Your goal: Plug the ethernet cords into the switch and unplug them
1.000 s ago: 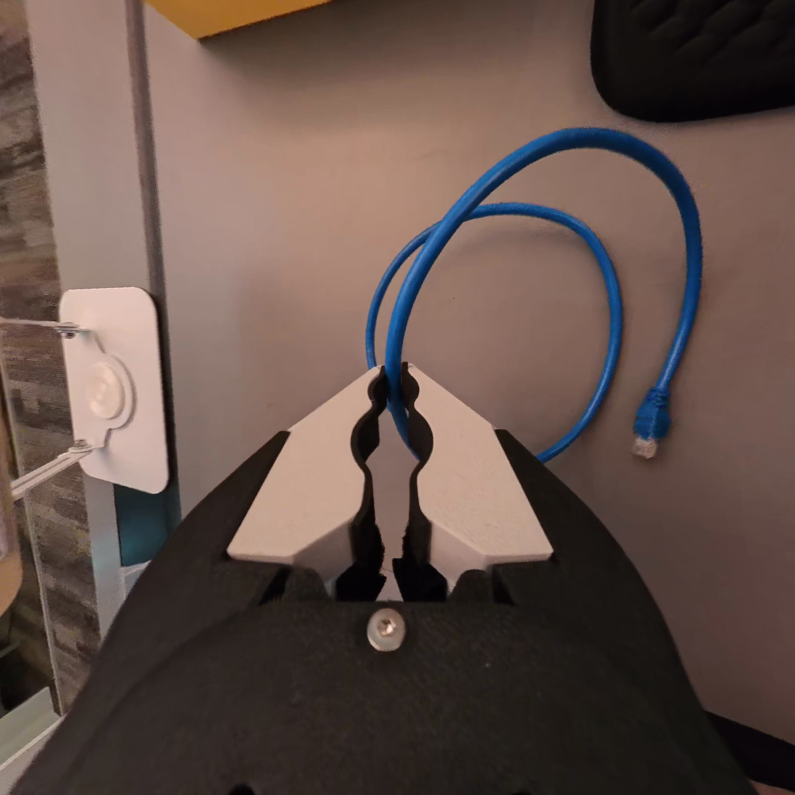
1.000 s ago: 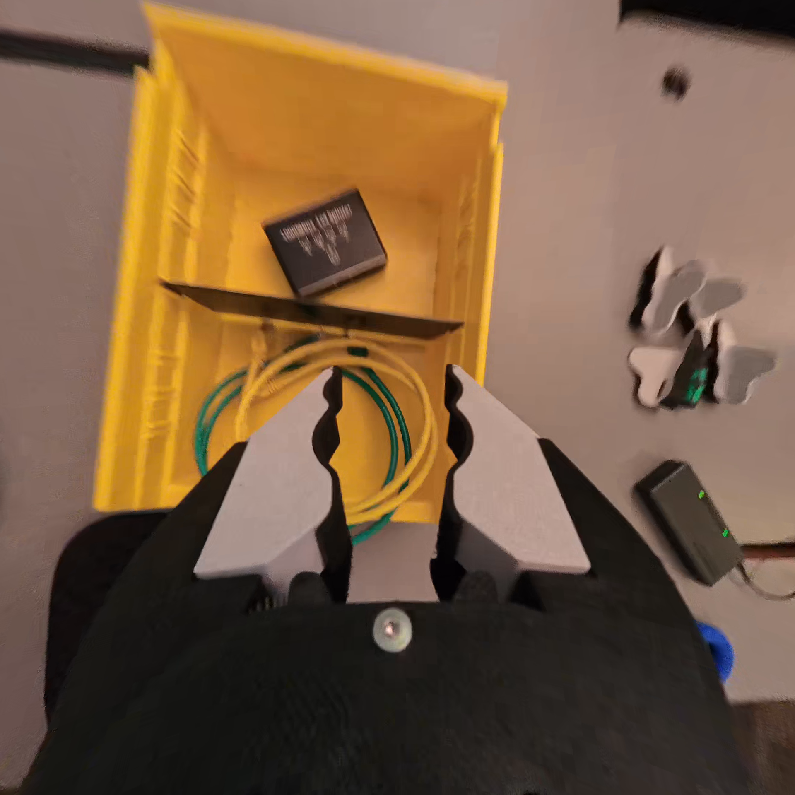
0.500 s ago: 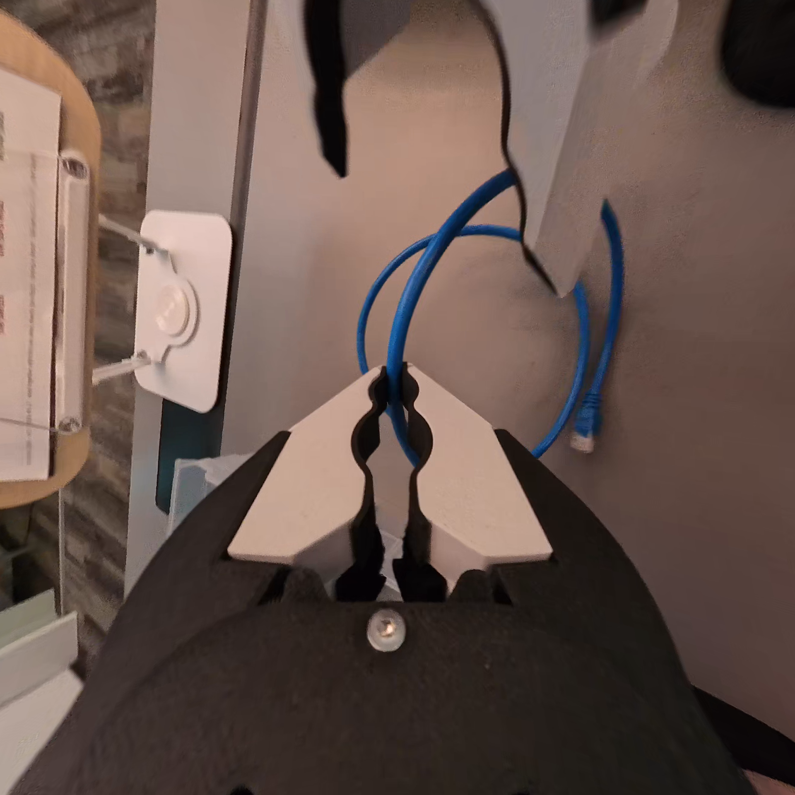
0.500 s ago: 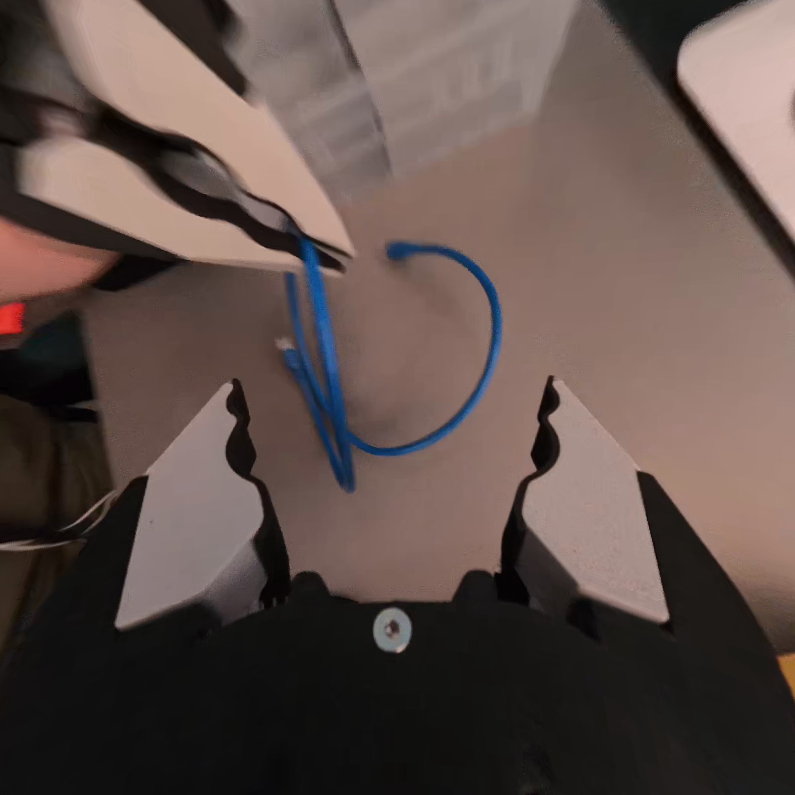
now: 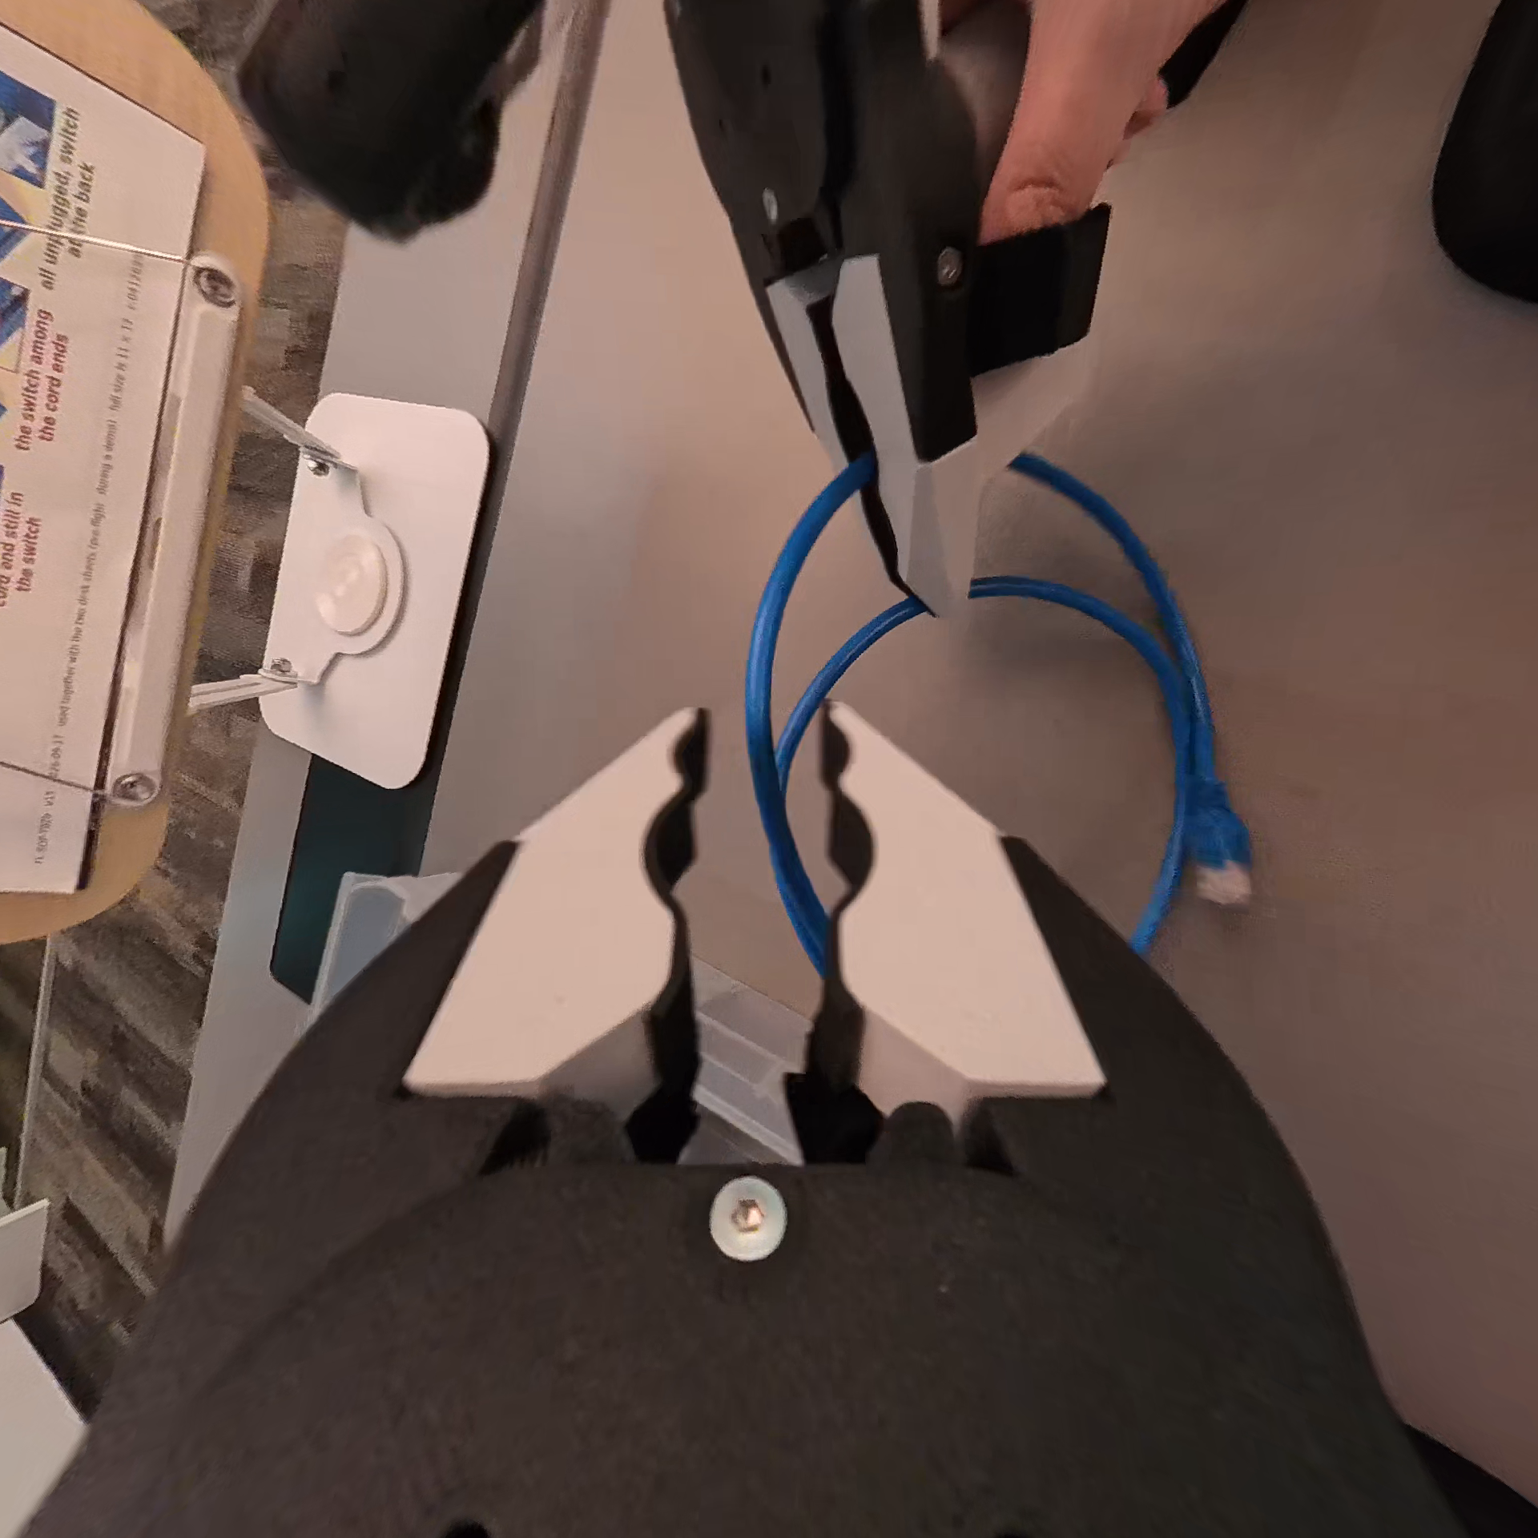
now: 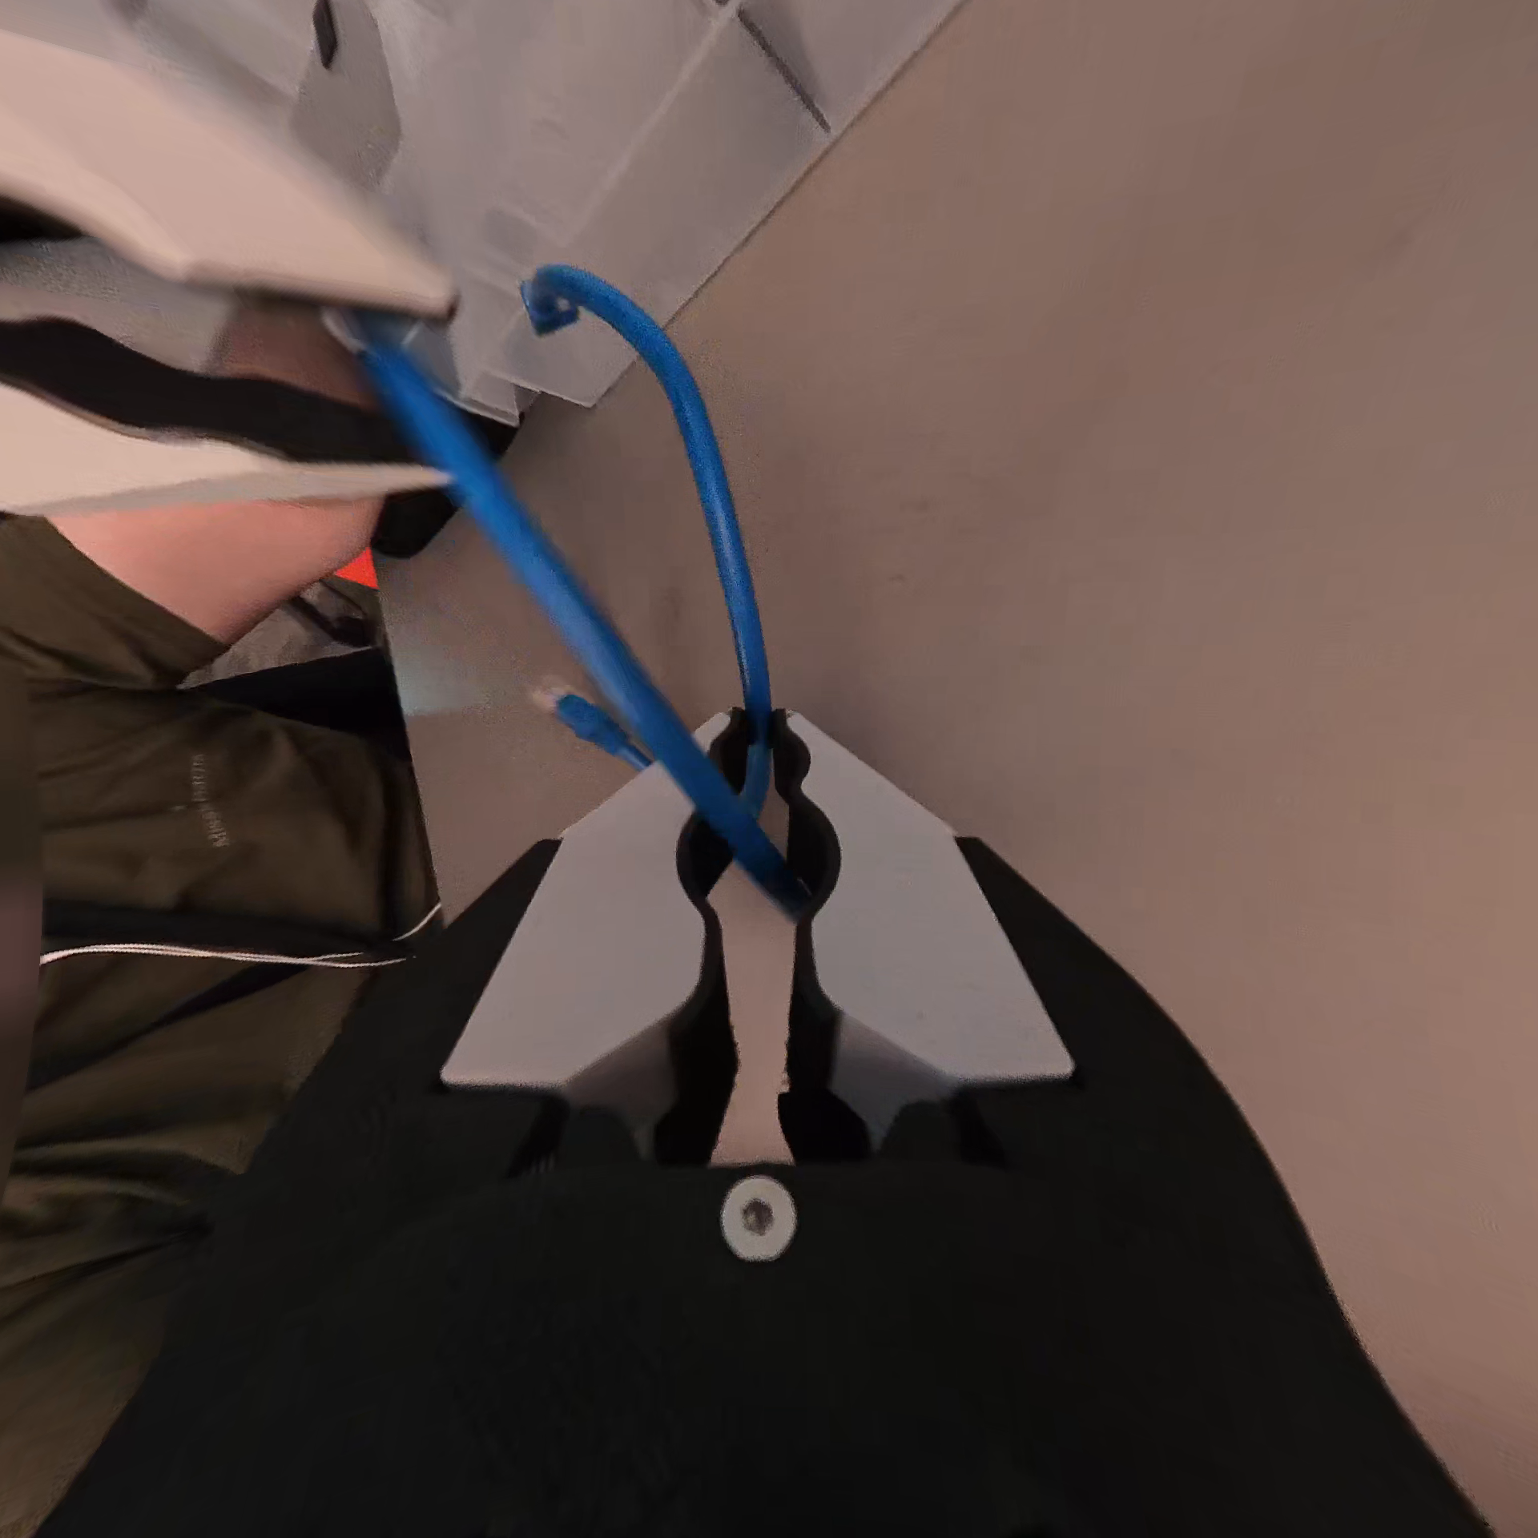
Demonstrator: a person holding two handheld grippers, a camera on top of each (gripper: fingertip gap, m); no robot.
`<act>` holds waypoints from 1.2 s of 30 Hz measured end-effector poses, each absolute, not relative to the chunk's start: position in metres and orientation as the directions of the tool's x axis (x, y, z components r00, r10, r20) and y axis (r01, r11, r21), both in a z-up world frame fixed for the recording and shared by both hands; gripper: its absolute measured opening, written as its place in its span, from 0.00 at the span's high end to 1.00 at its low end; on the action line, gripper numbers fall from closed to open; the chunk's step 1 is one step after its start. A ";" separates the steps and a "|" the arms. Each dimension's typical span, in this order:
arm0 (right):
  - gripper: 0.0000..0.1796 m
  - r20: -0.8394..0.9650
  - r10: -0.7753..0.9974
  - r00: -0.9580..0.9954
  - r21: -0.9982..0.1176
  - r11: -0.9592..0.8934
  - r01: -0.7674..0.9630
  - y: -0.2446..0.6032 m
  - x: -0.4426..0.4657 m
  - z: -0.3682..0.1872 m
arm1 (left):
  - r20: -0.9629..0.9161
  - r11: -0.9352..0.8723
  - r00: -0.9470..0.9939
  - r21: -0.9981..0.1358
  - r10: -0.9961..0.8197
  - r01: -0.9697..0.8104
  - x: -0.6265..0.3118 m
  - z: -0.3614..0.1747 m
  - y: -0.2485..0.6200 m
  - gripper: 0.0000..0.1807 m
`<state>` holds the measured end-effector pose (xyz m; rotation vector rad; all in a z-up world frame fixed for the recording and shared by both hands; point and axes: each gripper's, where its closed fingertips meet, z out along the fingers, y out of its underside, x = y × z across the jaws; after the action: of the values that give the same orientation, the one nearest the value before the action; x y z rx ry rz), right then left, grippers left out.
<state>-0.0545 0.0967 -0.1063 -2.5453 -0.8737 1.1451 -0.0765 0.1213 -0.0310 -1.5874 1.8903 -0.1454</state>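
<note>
A blue ethernet cord point(image 5: 1165, 632) lies coiled in two loops above the grey table point(image 5: 1332, 582); one plug point(image 5: 1219, 849) hangs free at the right. My left gripper point(image 5: 764, 716) is open, and the cord's loops pass loosely between its fingers. My right gripper point(image 5: 924, 591) reaches in from above and is shut on the cord. In the right wrist view the right gripper point(image 6: 753, 720) pinches the blue cord point(image 6: 724, 516) at its tips, and the left gripper point(image 6: 449, 391) stands at the upper left. No switch is in view.
A white stick-on holder point(image 5: 374, 582) and a wooden board with a printed sheet point(image 5: 83, 416) sit past the table's left edge. A clear plastic bin point(image 6: 582, 166) stands behind the cord. A person's hand point(image 5: 1057, 125) and an olive jacket point(image 6: 166, 832) are close. My right fingertips sit around 9 centimetres from my left ones.
My right gripper left the yellow bin, came over to the blue cord and shut on it. My left gripper, shut on the cord before, has opened.
</note>
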 end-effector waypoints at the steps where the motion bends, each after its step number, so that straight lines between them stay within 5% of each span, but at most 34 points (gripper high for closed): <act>1: 0.97 -0.597 0.615 0.515 -0.446 -0.788 0.424 0.098 -0.054 -0.099 | -0.403 0.247 -0.035 -0.488 -0.915 -0.837 -0.078 -0.028 0.122 0.77; 5: 0.97 -0.554 0.649 0.522 -0.554 -0.755 0.351 0.101 -0.039 -0.058 | -0.357 0.197 0.049 -0.618 -0.933 -0.761 -0.084 0.006 0.123 0.64; 9: 0.98 -0.419 0.682 0.599 -0.709 -0.658 0.254 0.100 0.003 0.001 | -0.250 0.166 0.062 -0.788 -0.966 -0.593 -0.089 0.051 0.106 0.69; 16: 0.98 0.089 0.310 0.947 -0.884 -0.413 0.218 0.056 0.133 0.102 | -0.281 0.186 0.063 -0.769 -0.958 -0.612 -0.099 0.054 0.104 0.69; 20: 0.98 0.164 0.141 0.976 -0.896 -0.392 0.208 0.011 0.169 0.122 | -0.287 0.194 0.043 -0.743 -0.957 -0.641 -0.094 0.044 0.100 0.69; 27: 0.98 -0.011 0.089 0.996 -0.845 -0.533 0.039 0.001 0.201 0.083 | -0.291 0.203 0.014 -0.700 -0.956 -0.685 -0.086 0.028 0.095 0.69; 31: 0.97 -0.161 -0.158 0.974 -0.578 -0.785 -0.223 -0.011 0.269 -0.008 | -0.294 0.205 0.009 -0.688 -0.956 -0.696 -0.085 0.024 0.093 0.69; 36: 0.97 -0.264 -0.304 0.915 -0.368 -0.845 -0.387 -0.025 0.316 -0.082 | -0.302 0.207 0.014 -0.688 -0.953 -0.696 -0.086 0.027 0.094 0.69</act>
<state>0.3160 -0.0246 -0.0815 -2.6550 0.5019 0.2728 -0.0865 0.0939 0.0265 -1.5504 1.7425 -0.4405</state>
